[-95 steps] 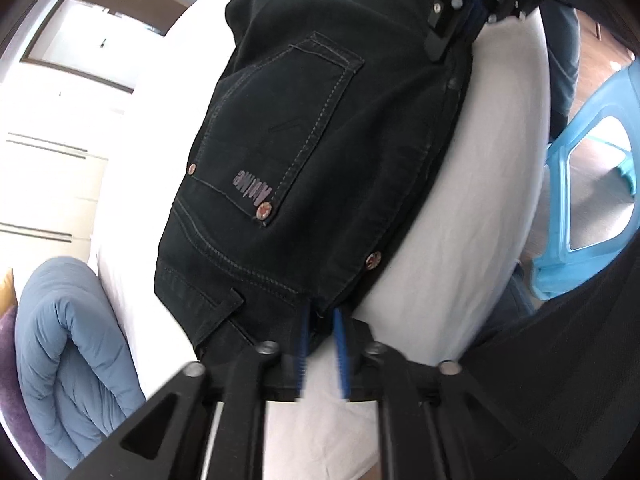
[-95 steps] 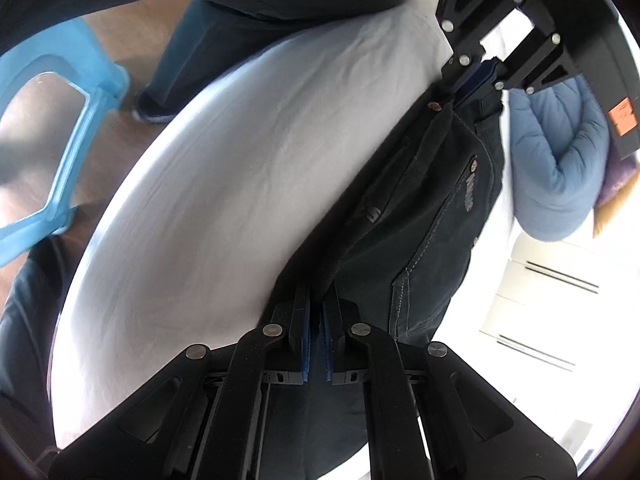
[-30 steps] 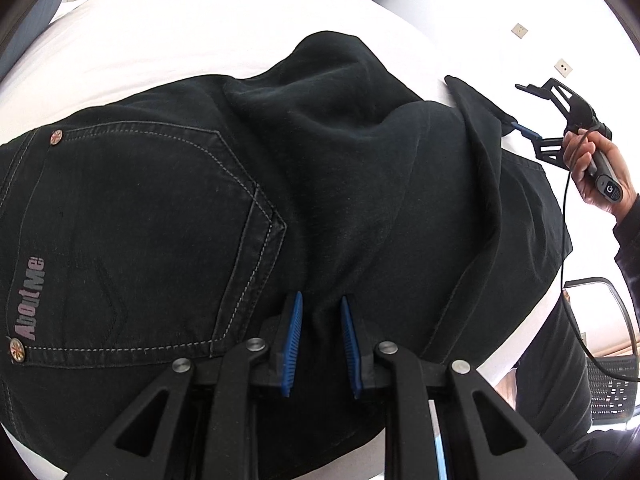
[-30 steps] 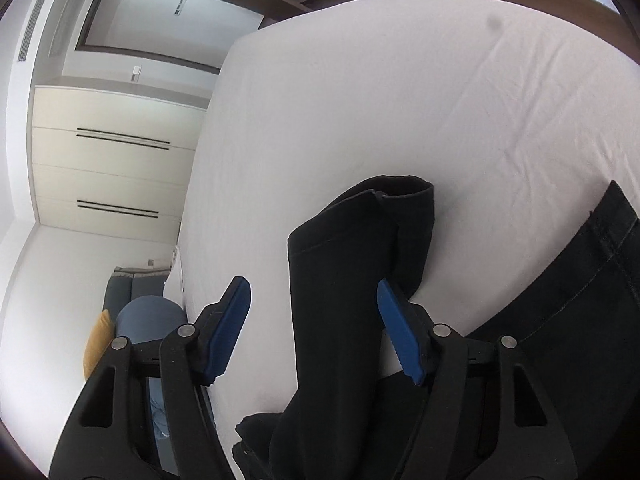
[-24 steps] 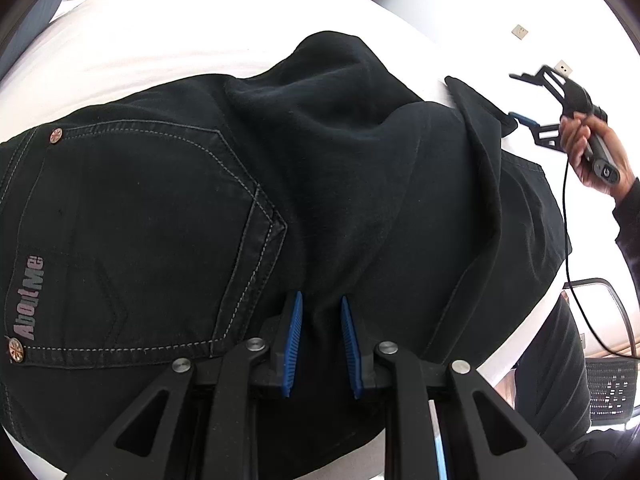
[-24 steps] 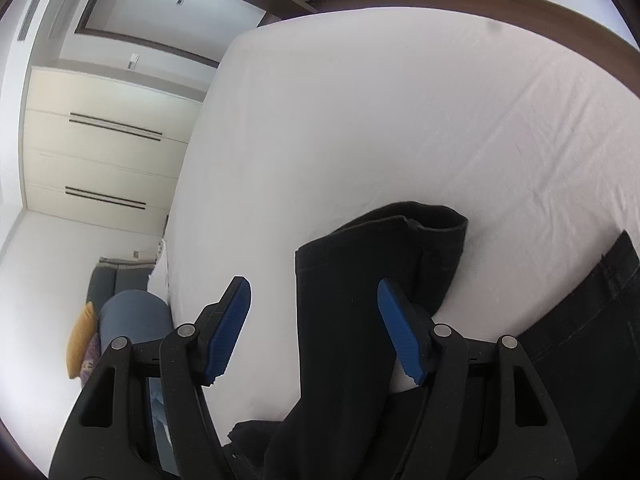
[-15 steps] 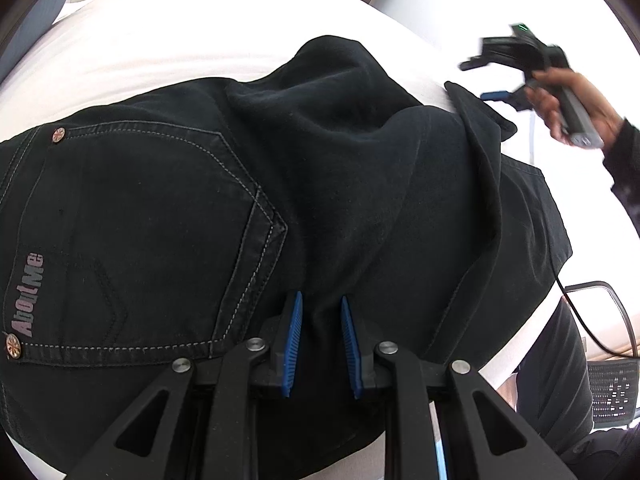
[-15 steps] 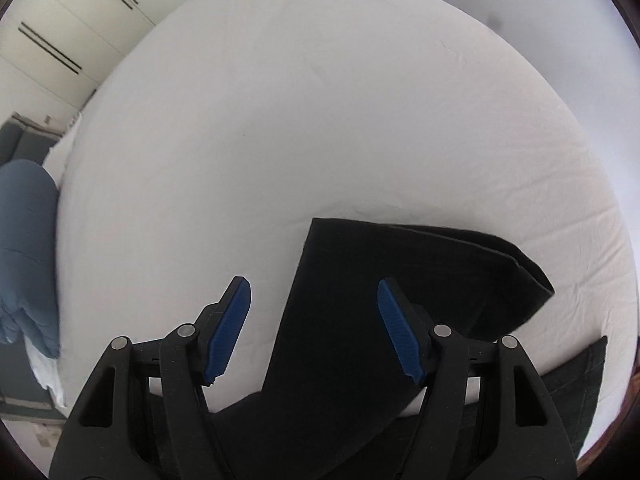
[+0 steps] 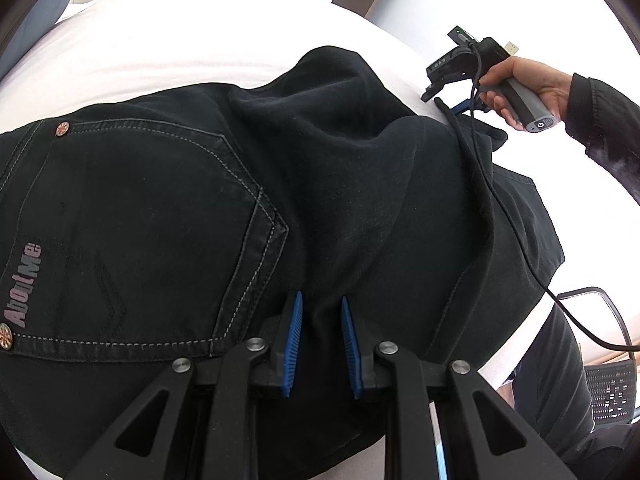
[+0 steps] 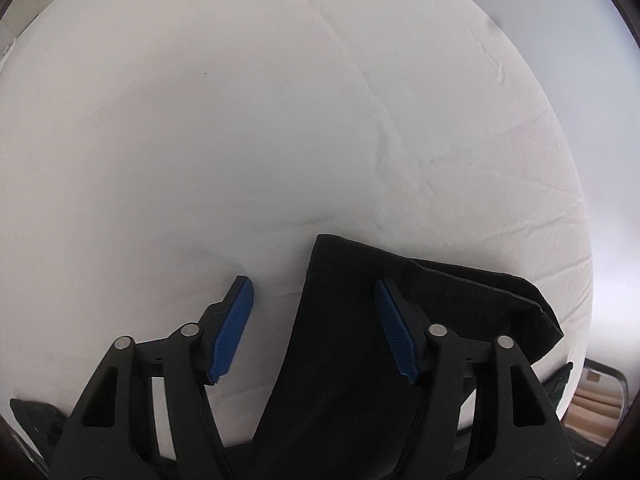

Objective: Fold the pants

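Observation:
Black jeans (image 9: 280, 184) lie bunched on the white bed (image 9: 160, 40), back pocket with "AboutMe" label at the left. My left gripper (image 9: 320, 320) is shut on a fold of the jeans near the seat seam. In the right wrist view, a leg end of the jeans (image 10: 360, 320) lies on the sheet. My right gripper (image 10: 314, 312) is open and empty, hovering over that leg end. It also shows in the left wrist view (image 9: 456, 92), held by a hand at the far leg end.
White sheet (image 10: 280, 120) stretches beyond the leg end. A cable (image 9: 520, 240) runs from the right gripper across the jeans. A black mesh chair (image 9: 608, 392) stands at the right. Cupboards and a door are at the back.
My right gripper has tilted down and moved over the leg end, staying open. My left gripper keeps its hold and has not moved.

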A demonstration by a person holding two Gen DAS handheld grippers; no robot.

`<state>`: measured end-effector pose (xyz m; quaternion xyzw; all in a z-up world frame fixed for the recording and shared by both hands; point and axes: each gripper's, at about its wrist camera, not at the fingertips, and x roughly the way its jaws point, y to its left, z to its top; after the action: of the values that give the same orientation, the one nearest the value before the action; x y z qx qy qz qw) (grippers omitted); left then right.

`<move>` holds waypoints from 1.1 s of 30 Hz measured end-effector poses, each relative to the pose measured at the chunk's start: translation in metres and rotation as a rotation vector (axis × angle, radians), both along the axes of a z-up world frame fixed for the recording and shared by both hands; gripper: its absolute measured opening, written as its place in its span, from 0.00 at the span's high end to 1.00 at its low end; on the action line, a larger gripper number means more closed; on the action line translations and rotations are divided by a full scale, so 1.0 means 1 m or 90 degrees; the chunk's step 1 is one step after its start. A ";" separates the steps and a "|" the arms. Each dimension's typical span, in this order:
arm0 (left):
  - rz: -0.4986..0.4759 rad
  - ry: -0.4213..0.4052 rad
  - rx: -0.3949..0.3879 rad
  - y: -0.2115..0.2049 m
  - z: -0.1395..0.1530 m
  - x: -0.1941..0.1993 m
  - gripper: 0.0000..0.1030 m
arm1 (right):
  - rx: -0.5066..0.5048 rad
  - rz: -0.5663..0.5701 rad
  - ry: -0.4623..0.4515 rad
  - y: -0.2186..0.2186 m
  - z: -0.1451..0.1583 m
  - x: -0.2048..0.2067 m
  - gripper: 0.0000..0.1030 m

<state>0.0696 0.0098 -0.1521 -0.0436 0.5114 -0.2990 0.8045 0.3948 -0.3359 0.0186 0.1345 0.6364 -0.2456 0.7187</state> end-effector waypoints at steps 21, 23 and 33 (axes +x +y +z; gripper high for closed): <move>0.002 -0.009 0.032 -0.014 0.005 -0.004 0.79 | 0.099 -0.057 -0.348 -0.068 0.132 -0.127 0.97; -0.001 -0.006 0.034 -0.015 0.006 -0.003 0.78 | 0.120 -0.071 -0.405 -0.075 0.146 -0.161 0.97; 0.000 0.017 0.046 -0.021 0.008 0.008 0.77 | 0.194 -0.266 -0.570 -0.091 0.095 -0.369 0.97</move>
<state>0.0777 -0.0115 -0.1445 -0.0181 0.5328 -0.2798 0.7985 0.0253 -0.4270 0.1134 0.4540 0.2543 -0.2070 0.8285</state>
